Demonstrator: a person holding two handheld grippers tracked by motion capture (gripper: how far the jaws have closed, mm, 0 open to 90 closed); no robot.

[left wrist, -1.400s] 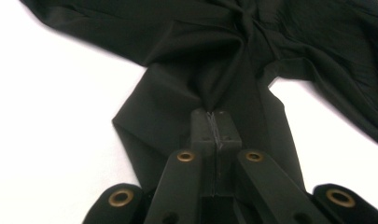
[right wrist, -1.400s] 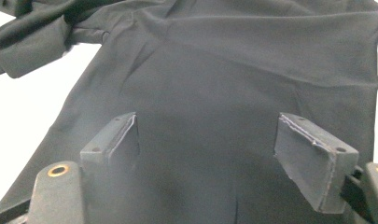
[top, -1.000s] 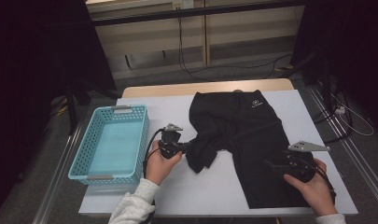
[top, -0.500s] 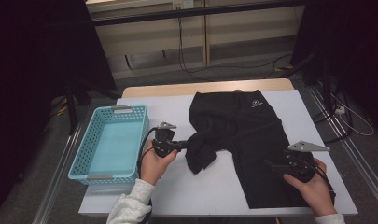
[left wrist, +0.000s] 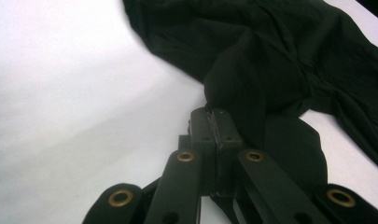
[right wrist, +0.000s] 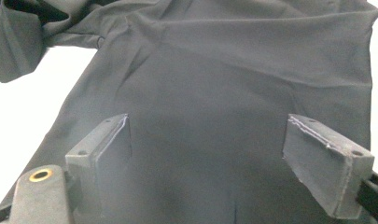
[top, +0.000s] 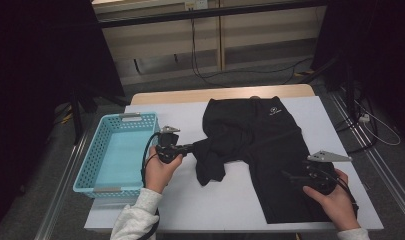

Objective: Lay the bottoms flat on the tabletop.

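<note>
Black shorts (top: 262, 132) lie spread on the white table (top: 225, 207), the waistband at the far side. Their left leg is bunched and folded over. My left gripper (top: 192, 148) is shut on a pinch of that bunched cloth, and in the left gripper view the jaws (left wrist: 213, 117) meet on the dark fabric (left wrist: 289, 60). My right gripper (top: 288, 176) hovers over the right leg near the front edge. It is open, with the pads (right wrist: 107, 140) wide apart above flat cloth (right wrist: 233, 70) and nothing pinched.
A light blue plastic basket (top: 92, 155) stands at the table's left, right beside my left hand. Bare white tabletop lies in front of the shorts and along the right edge. Cables run across the floor beyond the table.
My left gripper has moved left toward the basket and slightly up, drawing the pinched cloth with it. The right gripper has stayed where it was.
</note>
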